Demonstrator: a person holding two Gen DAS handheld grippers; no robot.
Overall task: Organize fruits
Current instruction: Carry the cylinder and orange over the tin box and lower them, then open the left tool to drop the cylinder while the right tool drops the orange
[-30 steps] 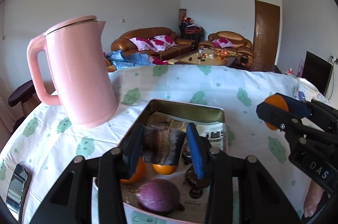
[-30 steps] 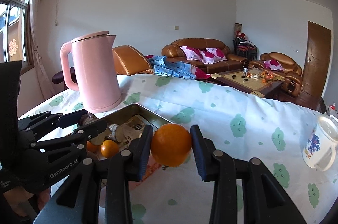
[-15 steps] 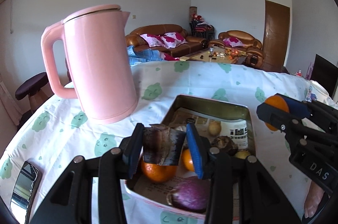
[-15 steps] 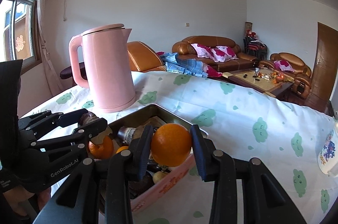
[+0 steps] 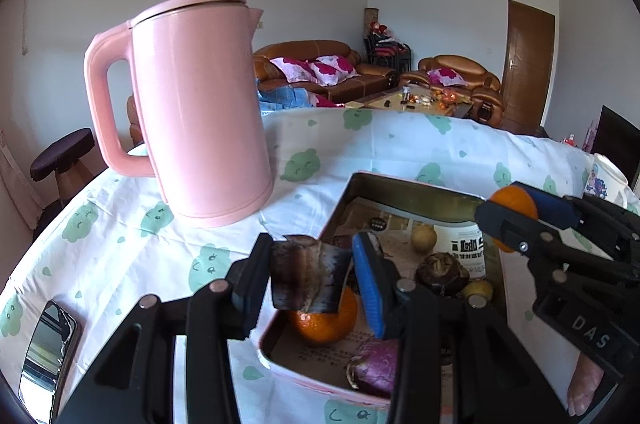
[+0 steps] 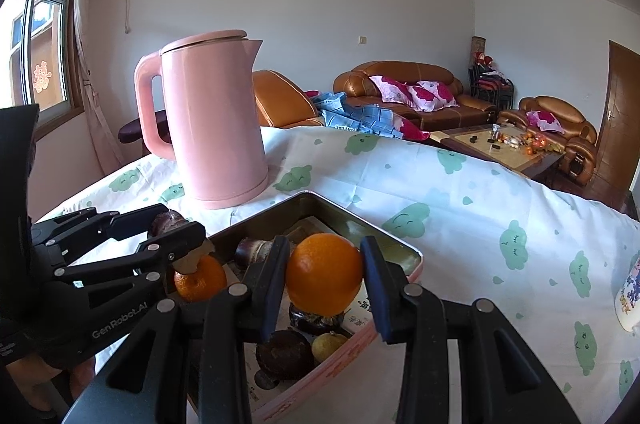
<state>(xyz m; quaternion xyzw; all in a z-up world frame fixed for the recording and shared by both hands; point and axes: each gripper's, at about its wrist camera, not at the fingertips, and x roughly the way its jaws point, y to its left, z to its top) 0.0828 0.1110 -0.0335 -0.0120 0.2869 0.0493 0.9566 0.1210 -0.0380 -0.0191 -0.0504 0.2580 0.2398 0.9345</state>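
The right gripper (image 6: 324,280) clamps a round, glossy orange (image 6: 323,279) above the tin (image 6: 394,242); the left gripper (image 5: 312,274) pinches a dark, wrinkled peel (image 5: 308,274) over its near-left corner.

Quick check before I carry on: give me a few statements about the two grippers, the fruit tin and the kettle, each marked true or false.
1. The right gripper grips a round orange fruit. True.
2. The left gripper is empty. False: it holds a dark brown peel-like piece.
3. The rectangular metal tin already holds fruit. True: another orange and a purple fruit lie in it.
4. The tall pink plastic kettle lies tipped over. False: it stands upright on the tablecloth beside the tin.
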